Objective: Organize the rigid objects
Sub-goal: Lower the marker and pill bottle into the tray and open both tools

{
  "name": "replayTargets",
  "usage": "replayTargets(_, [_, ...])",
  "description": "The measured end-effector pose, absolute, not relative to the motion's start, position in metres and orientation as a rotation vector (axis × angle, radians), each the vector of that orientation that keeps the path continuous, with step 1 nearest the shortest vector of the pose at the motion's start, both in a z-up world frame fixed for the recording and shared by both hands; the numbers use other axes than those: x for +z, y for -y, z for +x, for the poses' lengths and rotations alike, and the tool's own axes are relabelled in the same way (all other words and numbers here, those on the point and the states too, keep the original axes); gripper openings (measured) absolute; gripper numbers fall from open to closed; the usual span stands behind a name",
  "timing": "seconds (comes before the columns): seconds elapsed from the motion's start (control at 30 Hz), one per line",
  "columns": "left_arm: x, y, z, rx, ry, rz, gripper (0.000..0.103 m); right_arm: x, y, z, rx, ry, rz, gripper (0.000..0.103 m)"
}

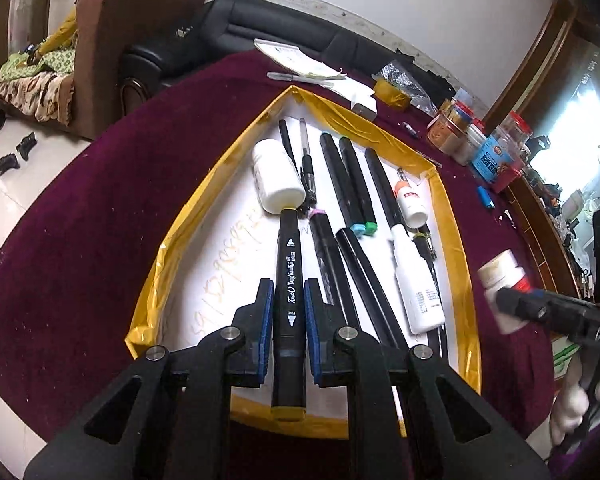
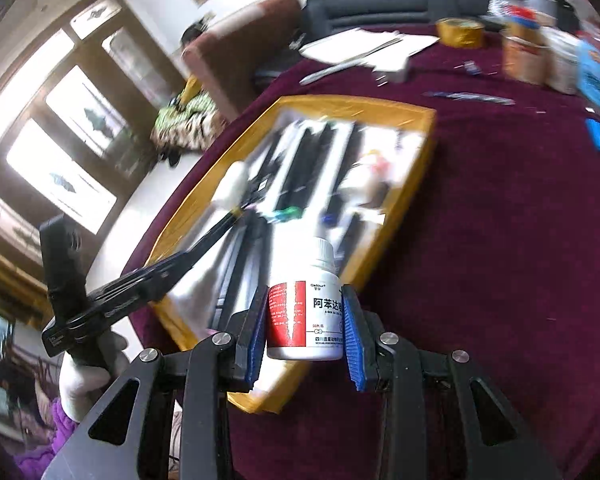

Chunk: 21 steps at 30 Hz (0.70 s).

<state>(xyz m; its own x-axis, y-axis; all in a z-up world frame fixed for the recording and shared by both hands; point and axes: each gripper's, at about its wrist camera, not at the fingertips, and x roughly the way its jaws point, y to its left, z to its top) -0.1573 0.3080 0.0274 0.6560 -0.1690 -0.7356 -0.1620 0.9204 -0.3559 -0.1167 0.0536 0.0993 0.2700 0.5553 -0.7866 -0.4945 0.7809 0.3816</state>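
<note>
Clamping marker (image 1: 289, 300) lengthwise along my left gripper (image 1: 289, 300); right gripper (image 2: 306, 320) clamps pill bottle (image 2: 306, 312), tray (image 2: 420, 160) ahead-left.

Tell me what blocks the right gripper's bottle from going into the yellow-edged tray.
Nothing visible: the pill bottle hangs over the tray's near rim. Inside, the markers and glue bottle leave little bare floor.
</note>
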Motion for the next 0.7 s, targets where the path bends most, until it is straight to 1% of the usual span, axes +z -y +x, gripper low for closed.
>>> replayTargets(0.07, [0.027,-0.308,-0.155,0.002,-0.851,-0.410,0.014,0.094,-0.076,-0.118,0.725,-1.106,0.040,0.031])
replayTargets(0.13, [0.027,-0.310,-0.156,-0.007,-0.844,-0.425,0.018,0.090,-0.090,-0.115,0.733,-1.117,0.029,0.031])
replayTargets(0.17, [0.028,-0.312,-0.157,-0.023,-0.837,-0.440,0.023,0.087,-0.101,-0.115,0.735,-1.121,0.017,0.031])
replayTargets(0.2, [0.029,-0.312,-0.159,-0.039,-0.829,-0.457,0.032,0.086,-0.108,-0.113,0.735,-1.121,0.007,0.031])
replayTargets(0.23, [0.031,-0.314,-0.162,-0.049,-0.821,-0.466,0.038,0.084,-0.115,-0.111,0.731,-1.120,-0.006,0.031])
replayTargets(0.27, [0.033,-0.314,-0.165,-0.055,-0.812,-0.468,0.048,0.082,-0.123,-0.110,0.721,-1.116,-0.026,0.031])
replayTargets(0.3, [0.036,-0.315,-0.168,-0.055,-0.804,-0.468,0.052,0.080,-0.131,-0.110,0.697,-1.105,-0.056,0.031])
replayTargets(0.43, [0.049,-0.321,-0.185,-0.051,-0.743,-0.477,0.052,0.068,-0.156,-0.106,0.623,-1.080,-0.145,0.031])
replayTargets(0.53, [0.060,-0.325,-0.196,-0.032,-0.695,-0.451,0.055,0.064,-0.160,-0.103,0.561,-1.075,-0.180,0.032])
replayTargets(0.6, [0.067,-0.326,-0.203,-0.015,-0.658,-0.427,0.060,0.061,-0.161,-0.100,0.554,-1.081,-0.183,0.032])
replayTargets(0.63, [0.071,-0.327,-0.206,-0.005,-0.638,-0.416,0.061,0.062,-0.158,-0.099,0.550,-1.082,-0.177,0.032])
replayTargets(0.7, [0.078,-0.327,-0.213,0.018,-0.597,-0.396,0.067,0.071,-0.150,-0.102,0.562,-1.047,-0.148,0.032])
